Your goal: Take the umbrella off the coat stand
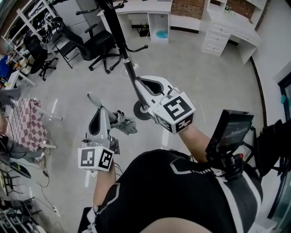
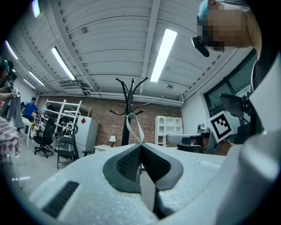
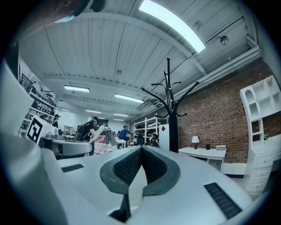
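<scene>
The black coat stand (image 1: 119,36) rises from its round base on the floor; I also see it in the left gripper view (image 2: 127,114) and the right gripper view (image 3: 170,110). My left gripper (image 1: 99,109) is shut on the umbrella's pale strap loop (image 2: 134,125), which sticks up from between its pads (image 2: 129,162). The grey folded umbrella (image 1: 122,123) hangs beside that gripper, left of the stand and apart from its pole. My right gripper (image 1: 138,78) is shut and holds nothing, with its tip next to the pole. Its closed jaws fill the foreground of its own view (image 3: 141,148).
Black office chairs (image 1: 97,43) stand behind the coat stand. A white desk (image 1: 145,9) and white drawers (image 1: 218,34) line the far wall. A checked cloth table (image 1: 29,123) is at the left. A dark screen on a mount (image 1: 229,132) sits at my right. People (image 3: 88,129) stand in the distance.
</scene>
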Tool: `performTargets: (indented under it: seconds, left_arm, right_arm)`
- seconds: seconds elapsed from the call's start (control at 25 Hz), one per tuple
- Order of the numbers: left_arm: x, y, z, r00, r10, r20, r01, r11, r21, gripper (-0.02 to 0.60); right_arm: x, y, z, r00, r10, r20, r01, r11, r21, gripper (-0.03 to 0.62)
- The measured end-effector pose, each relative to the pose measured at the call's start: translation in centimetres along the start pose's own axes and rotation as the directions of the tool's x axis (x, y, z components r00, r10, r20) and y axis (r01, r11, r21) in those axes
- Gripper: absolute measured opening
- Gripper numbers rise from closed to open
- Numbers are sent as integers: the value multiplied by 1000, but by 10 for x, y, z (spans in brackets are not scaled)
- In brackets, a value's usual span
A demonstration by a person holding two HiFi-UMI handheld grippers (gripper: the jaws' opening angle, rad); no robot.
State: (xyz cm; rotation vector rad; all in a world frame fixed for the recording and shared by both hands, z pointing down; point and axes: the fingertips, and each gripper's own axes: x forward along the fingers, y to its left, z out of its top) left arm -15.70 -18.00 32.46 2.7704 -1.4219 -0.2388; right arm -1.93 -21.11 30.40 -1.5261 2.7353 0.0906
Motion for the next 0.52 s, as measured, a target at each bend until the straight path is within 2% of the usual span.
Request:
performTargets:
  seconds: [0.52]
  left_arm:
    - [-4, 17, 3, 1000, 9, 8, -9, 1000, -23, 12]
  right_arm:
    - [12, 6, 0, 1000, -4, -5, 4, 1000, -7, 3]
